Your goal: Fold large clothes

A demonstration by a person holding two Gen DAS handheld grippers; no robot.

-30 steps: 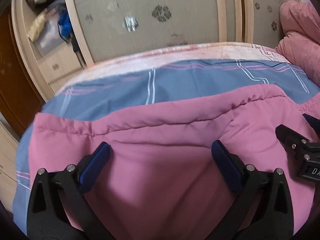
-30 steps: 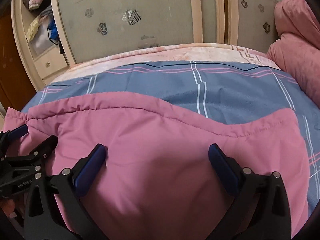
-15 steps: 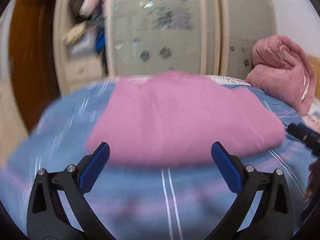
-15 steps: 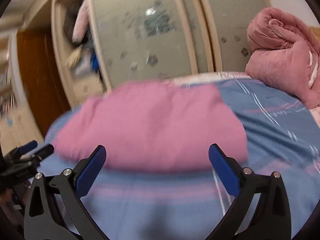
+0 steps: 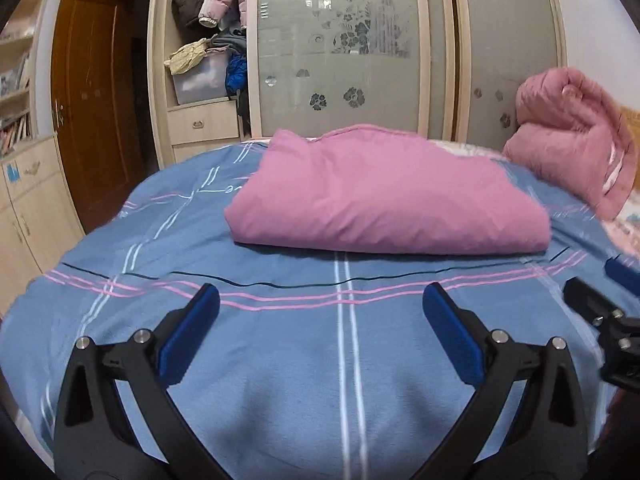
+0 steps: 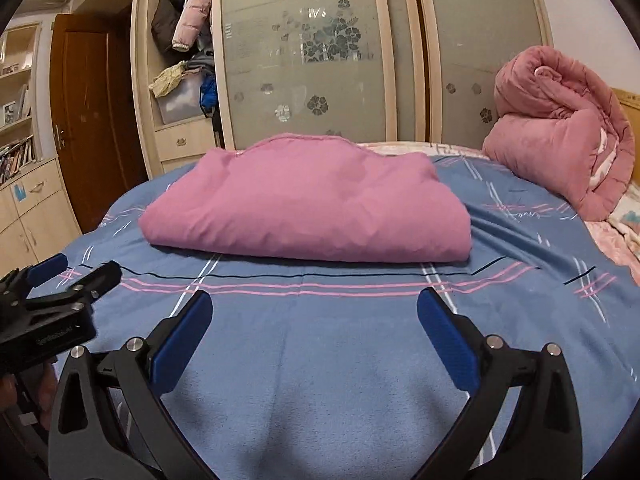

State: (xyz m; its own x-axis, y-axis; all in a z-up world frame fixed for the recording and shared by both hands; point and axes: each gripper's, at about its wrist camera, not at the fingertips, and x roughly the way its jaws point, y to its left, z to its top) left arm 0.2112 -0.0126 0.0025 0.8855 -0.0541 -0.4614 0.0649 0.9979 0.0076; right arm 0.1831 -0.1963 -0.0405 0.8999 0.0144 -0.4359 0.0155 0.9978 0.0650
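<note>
Both tools, the left tool point(image 5: 320, 312) and the right tool point(image 6: 314, 316), hang spread and empty over the blue bed sheet point(image 5: 280, 360), short of the pink garment point(image 5: 384, 196), which lies folded mid-bed, so folding looks essentially finished.

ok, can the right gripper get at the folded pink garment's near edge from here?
Probably yes. The right gripper is open and holds nothing, and only bare blue bedsheet lies between it and the folded pink garment. The left gripper sits off to the side, out of that line.
</note>
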